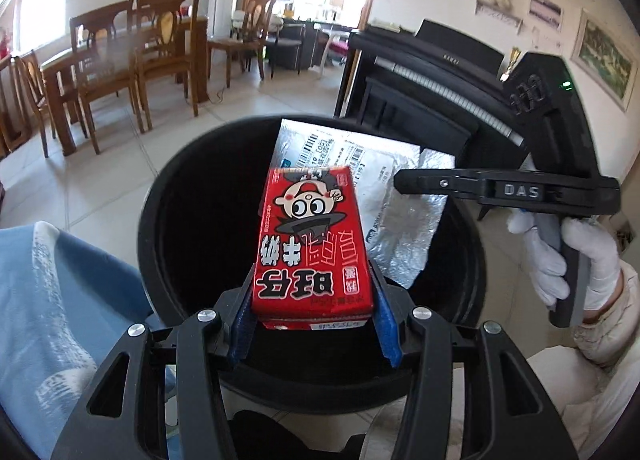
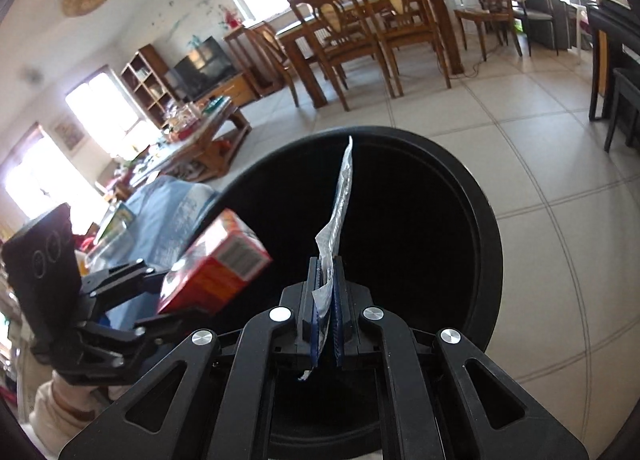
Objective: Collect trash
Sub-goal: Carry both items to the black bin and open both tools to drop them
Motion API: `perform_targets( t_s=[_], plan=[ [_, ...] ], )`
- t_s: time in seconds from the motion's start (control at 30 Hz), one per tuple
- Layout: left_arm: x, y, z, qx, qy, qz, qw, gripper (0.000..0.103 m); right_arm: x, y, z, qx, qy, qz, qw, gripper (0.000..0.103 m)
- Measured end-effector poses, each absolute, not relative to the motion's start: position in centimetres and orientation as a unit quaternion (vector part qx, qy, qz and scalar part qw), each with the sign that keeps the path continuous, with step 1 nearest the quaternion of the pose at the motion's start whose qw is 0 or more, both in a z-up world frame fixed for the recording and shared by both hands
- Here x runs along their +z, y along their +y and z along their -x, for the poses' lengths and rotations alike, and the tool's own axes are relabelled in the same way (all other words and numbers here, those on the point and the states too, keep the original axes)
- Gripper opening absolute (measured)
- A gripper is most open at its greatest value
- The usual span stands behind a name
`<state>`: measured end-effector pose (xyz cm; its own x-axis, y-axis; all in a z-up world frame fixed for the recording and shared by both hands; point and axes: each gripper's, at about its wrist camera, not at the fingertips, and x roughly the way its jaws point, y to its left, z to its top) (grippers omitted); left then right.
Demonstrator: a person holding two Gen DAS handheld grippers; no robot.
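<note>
My left gripper [image 1: 314, 296] is shut on a red milk carton [image 1: 312, 240] with a cartoon face, held over the mouth of a round black trash bin [image 1: 168, 228]. My right gripper [image 2: 329, 296] is shut on a flat silver shipping bag [image 2: 340, 196], seen edge-on in its own view and held over the same bin [image 2: 486, 228]. In the left wrist view the silver bag [image 1: 392, 196] with barcode labels hangs from the right gripper [image 1: 404, 182] just behind the carton. In the right wrist view the left gripper [image 2: 168, 296] holds the carton [image 2: 216, 264] at the bin's left rim.
A blue cloth [image 1: 60, 300] lies left of the bin. A black piano [image 1: 420, 68] stands behind it on the right. A wooden dining table with chairs [image 1: 128, 52] stands across the tiled floor. A cluttered coffee table [image 2: 192, 132] and TV stand lie far left.
</note>
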<state>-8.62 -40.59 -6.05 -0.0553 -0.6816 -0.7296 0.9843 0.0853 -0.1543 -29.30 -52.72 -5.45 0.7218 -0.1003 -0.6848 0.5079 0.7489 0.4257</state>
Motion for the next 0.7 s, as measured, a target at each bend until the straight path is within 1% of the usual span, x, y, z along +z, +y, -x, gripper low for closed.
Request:
perform_targets(
  t_s=[0.03, 0.07, 0.1, 0.17, 0.23, 0.27, 0.3, 0.37, 0.43, 0.57, 0.6, 0.63, 0.67, 0.7],
  plan=[
    [-6.4, -40.8, 8.5, -0.635, 0.348, -0.224, 0.652, 0.051, -5.6, -52.5, 29.4, -0.174, 0.332, -0.306, 0.875, 0.01],
    [-6.6, -40.9, 8.9, -0.632, 0.351, -0.226, 0.653, 0.051, -5.5, -52.1, 29.3, -0.174, 0.333, -0.304, 0.875, 0.02],
    [-6.8, -41.1, 8.4, -0.629, 0.354, -0.228, 0.653, 0.051, -5.6, -52.0, 29.4, -0.174, 0.333, -0.304, 0.875, 0.034],
    [-6.8, -40.9, 8.3, -0.626, 0.356, -0.23, 0.654, 0.052, -5.5, -51.7, 29.3, -0.177, 0.33, -0.301, 0.877, 0.049],
    [-6.6, -40.8, 8.8, -0.625, 0.353, -0.227, 0.658, 0.062, -5.1, -51.5, 29.4, -0.18, 0.326, -0.296, 0.879, 0.052],
    [-6.5, -40.6, 8.9, -0.626, 0.349, -0.225, 0.66, 0.07, -4.8, -51.6, 28.8, -0.181, 0.325, -0.295, 0.88, 0.054],
    [-6.2, -40.4, 8.6, -0.628, 0.344, -0.22, 0.662, 0.072, -4.6, -51.6, 28.7, -0.182, 0.324, -0.293, 0.881, 0.058],
    [-5.7, -39.4, 9.4, -0.633, 0.338, -0.213, 0.663, 0.073, -4.1, -51.4, 28.3, -0.181, 0.32, -0.287, 0.885, 0.061],
    [-5.3, -38.0, 10.0, -0.634, 0.33, -0.206, 0.668, 0.08, -3.3, -51.1, 27.4, -0.178, 0.317, -0.278, 0.889, 0.062],
    [-4.5, -35.1, 9.9, -0.628, 0.324, -0.181, 0.684, 0.081, -1.7, -49.4, 25.5, -0.154, 0.309, -0.259, 0.902, 0.073],
    [-4.2, -34.1, 9.4, -0.622, 0.322, -0.173, 0.692, 0.083, -1.3, -48.6, 24.8, -0.144, 0.306, -0.253, 0.906, 0.074],
    [-4.0, -33.4, 9.3, -0.618, 0.321, -0.168, 0.698, 0.087, -0.9, -48.0, 24.1, -0.134, 0.305, -0.247, 0.91, 0.074],
    [-3.5, -32.4, 9.1, -0.611, 0.319, -0.16, 0.707, 0.095, -0.6, -47.1, 23.2, -0.123, 0.304, -0.24, 0.914, 0.075],
    [-3.2, -31.3, 8.9, -0.605, 0.315, -0.151, 0.715, 0.096, -0.2, -46.4, 22.2, -0.111, 0.304, -0.234, 0.917, 0.078]
  ],
)
